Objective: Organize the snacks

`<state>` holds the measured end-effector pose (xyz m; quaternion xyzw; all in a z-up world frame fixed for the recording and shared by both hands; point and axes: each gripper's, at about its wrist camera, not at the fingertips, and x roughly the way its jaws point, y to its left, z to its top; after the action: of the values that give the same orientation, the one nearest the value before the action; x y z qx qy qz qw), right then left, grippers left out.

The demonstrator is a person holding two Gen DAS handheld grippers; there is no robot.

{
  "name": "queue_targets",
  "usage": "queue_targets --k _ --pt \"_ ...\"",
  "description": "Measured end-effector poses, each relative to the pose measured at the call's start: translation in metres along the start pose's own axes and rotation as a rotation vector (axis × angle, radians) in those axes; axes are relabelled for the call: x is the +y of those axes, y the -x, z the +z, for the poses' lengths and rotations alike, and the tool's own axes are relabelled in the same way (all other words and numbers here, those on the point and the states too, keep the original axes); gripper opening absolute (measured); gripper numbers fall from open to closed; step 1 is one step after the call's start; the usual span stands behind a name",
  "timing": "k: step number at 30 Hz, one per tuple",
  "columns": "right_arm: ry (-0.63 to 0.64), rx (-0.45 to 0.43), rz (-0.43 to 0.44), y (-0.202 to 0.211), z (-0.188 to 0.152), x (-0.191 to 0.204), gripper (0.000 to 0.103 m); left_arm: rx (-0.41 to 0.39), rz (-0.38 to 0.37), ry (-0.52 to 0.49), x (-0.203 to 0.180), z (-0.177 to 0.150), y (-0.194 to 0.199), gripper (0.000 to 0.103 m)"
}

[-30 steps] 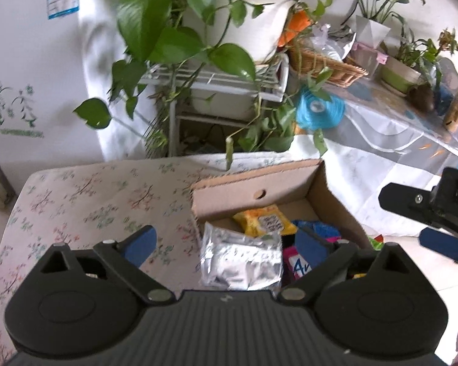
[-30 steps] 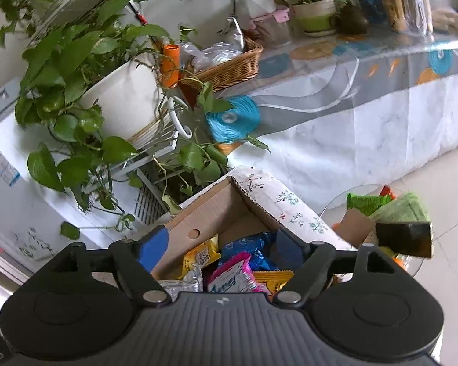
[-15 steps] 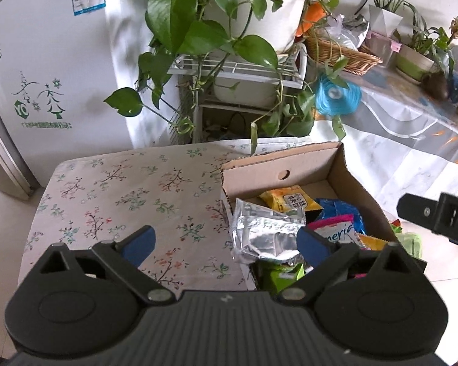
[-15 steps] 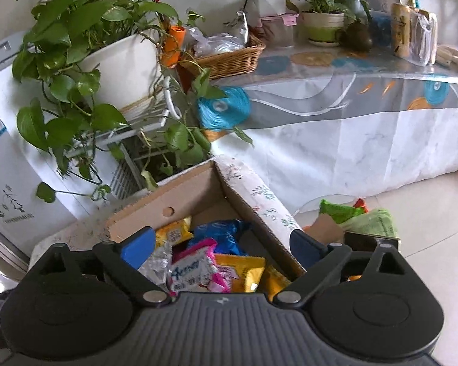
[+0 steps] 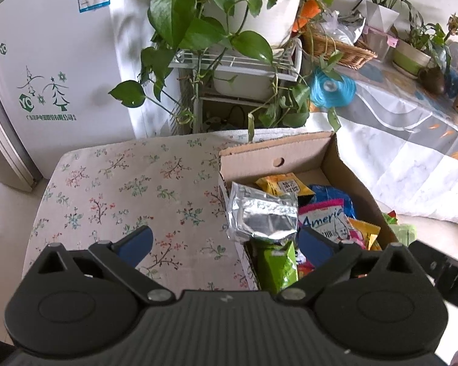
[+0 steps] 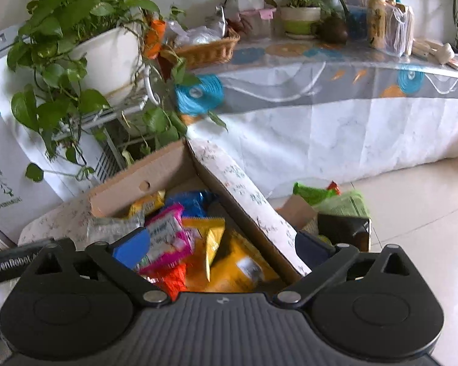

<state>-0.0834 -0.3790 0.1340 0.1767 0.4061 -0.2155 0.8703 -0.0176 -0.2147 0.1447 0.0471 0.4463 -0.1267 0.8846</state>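
An open cardboard box (image 5: 274, 155) (image 6: 131, 189) stands on a floral-cloth table and holds several snack packets. A silver packet (image 5: 265, 216) leans on its left wall. In the box also lie a pink packet (image 5: 320, 216) (image 6: 168, 238), a yellow one (image 6: 210, 235), a blue one (image 5: 332, 195) and a green one (image 5: 278, 262). My left gripper (image 5: 226, 241) hovers over the box's near left corner, its jaws opening and its pads touching nothing. My right gripper (image 6: 221, 247) hangs above the box's right side, its jaws opening, with nothing held.
The floral table (image 5: 122, 189) stretches left of the box. Behind it a white stand with a potted plant (image 5: 253, 15) trails leaves. A long clothed table (image 6: 336, 116) runs to the right. A low stand with green packets (image 6: 329, 201) sits beside the box. A fridge (image 5: 15, 91) is at far left.
Both grippers have drawn back from the box, so more of its contents shows. The right jaws have spread much wider and left the pink packet lying in the box.
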Motion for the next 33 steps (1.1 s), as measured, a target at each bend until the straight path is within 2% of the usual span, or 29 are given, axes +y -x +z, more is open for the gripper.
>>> queue_targets --k 4,10,16,33 --pt "0.016 0.043 -0.025 -0.007 -0.002 0.001 0.103 0.010 0.011 -0.021 -0.007 -0.003 0.002 0.102" --pt "0.015 0.051 -0.014 -0.008 -0.002 0.002 0.103 0.021 0.025 -0.028 -0.013 -0.006 0.001 0.102" --pt "0.033 0.063 -0.029 -0.011 -0.001 0.005 0.103 0.019 0.064 -0.048 -0.017 -0.006 0.000 0.102" --pt "0.041 0.076 -0.057 -0.016 0.002 0.009 0.103 0.034 0.108 -0.087 -0.027 -0.007 -0.007 0.102"
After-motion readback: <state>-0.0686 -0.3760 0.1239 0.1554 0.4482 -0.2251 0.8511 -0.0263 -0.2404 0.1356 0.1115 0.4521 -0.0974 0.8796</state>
